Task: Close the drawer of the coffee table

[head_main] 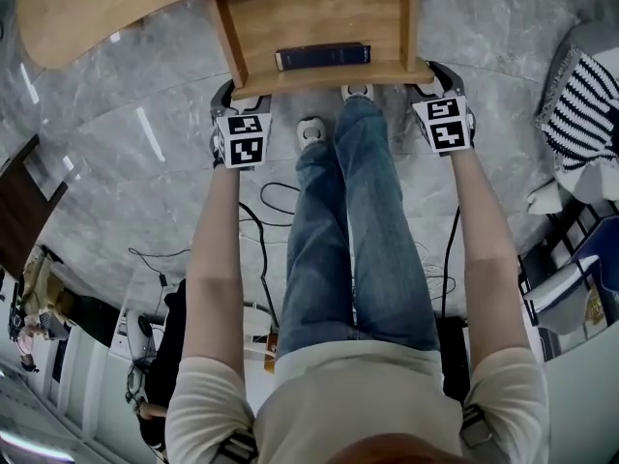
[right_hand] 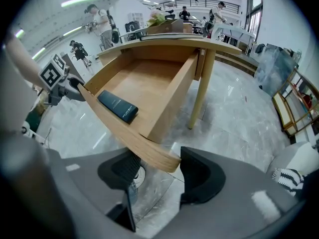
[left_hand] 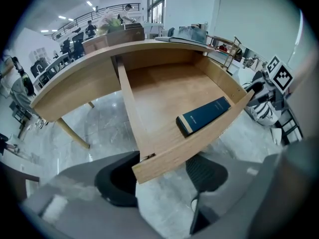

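Note:
The wooden coffee table [head_main: 97, 8] has its drawer [head_main: 319, 13] pulled out toward me. A dark blue book [head_main: 322, 56] lies inside against the curved front panel [head_main: 329, 77]. My left gripper [head_main: 232, 93] sits at the panel's left end and my right gripper [head_main: 432, 73] at its right end. In the left gripper view the panel's corner [left_hand: 149, 166] fills the gap of the left gripper [left_hand: 162, 176], against both pads. In the right gripper view the panel's end [right_hand: 159, 156] lies likewise inside the right gripper [right_hand: 159, 173]. The book [left_hand: 204, 116] [right_hand: 117, 106] shows in both.
My legs and shoes [head_main: 311, 131] stand just under the drawer front. Cables [head_main: 261, 201] trail over the grey marble floor. A striped cloth [head_main: 580, 104] lies at the right, and a table leg [right_hand: 202, 93] stands beside the drawer. People and desks are far behind the table.

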Tool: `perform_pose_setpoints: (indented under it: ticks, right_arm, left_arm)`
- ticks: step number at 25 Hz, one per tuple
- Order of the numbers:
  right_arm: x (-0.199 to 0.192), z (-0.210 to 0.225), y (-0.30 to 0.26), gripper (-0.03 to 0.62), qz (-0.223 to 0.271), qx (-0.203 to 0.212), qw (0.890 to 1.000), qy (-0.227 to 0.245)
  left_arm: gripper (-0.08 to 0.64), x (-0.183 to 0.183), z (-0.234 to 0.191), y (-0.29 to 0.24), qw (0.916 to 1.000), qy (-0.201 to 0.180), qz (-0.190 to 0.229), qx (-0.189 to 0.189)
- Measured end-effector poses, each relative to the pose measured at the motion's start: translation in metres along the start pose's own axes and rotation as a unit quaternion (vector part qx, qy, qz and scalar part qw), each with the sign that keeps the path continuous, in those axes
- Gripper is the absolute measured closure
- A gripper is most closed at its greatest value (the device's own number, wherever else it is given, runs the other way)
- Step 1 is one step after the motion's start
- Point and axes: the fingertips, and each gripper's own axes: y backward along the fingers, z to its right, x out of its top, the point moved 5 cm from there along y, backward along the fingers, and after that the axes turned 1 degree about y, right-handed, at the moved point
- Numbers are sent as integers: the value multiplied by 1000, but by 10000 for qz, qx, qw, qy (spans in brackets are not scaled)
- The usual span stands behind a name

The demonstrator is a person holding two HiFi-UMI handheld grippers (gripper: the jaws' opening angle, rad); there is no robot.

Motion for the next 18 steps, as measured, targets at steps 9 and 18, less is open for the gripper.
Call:
perform_pose_setpoints:
  ticks: [9, 18]
  right_arm:
    - [12, -1, 20, 345, 0, 32, 10000, -2]
    - [15, -1, 30, 350, -29, 120, 9999, 38]
  left_arm:
    - [273, 10, -1, 19, 9999, -111, -28, -83]
    - [273, 13, 0, 28, 9998, -174, 70, -65]
